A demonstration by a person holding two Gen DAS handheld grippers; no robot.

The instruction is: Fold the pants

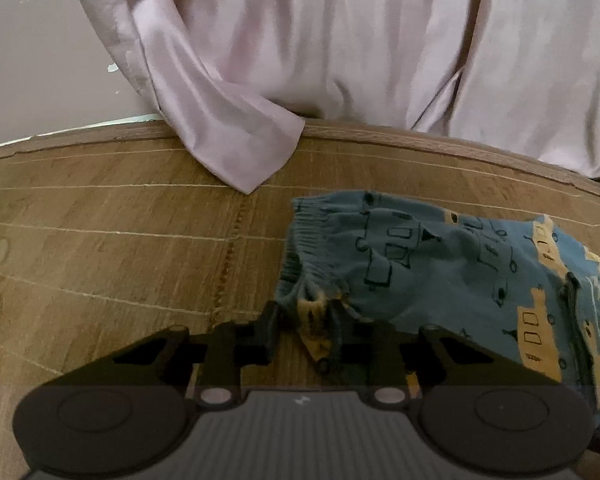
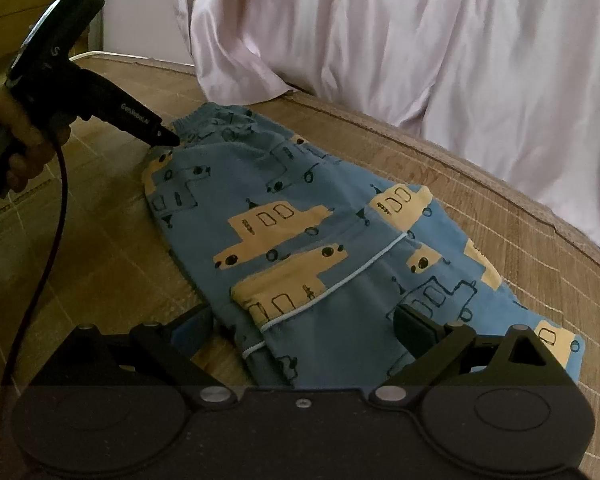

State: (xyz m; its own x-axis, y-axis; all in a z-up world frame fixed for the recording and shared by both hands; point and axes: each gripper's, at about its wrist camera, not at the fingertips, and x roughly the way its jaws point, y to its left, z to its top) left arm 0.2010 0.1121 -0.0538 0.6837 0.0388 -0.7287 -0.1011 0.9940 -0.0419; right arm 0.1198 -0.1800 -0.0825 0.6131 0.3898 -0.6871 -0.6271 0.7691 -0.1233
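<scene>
Blue pants [image 2: 340, 240] printed with yellow cars lie folded on a brown woven mat [image 2: 100, 260], the elastic waistband [image 2: 204, 118] at the far end. My left gripper [image 1: 306, 318] is shut on a bunched corner of the pants [image 1: 440, 264] beside the waistband. The right wrist view shows the left gripper [image 2: 168, 138] with its tip down on that corner. My right gripper [image 2: 304, 324] stands open at the near end. Its fingers straddle the folded legs, one finger off the cloth's left edge, the other resting over the fabric.
A pale pink sheet [image 2: 420, 48] hangs along the mat's far edge, and one fold [image 1: 236, 136] drapes onto the mat. A hand [image 2: 24, 140] holds the left gripper's handle, with a dark red cable [image 2: 56, 220] trailing down. Bare mat [image 1: 100, 240] lies left of the pants.
</scene>
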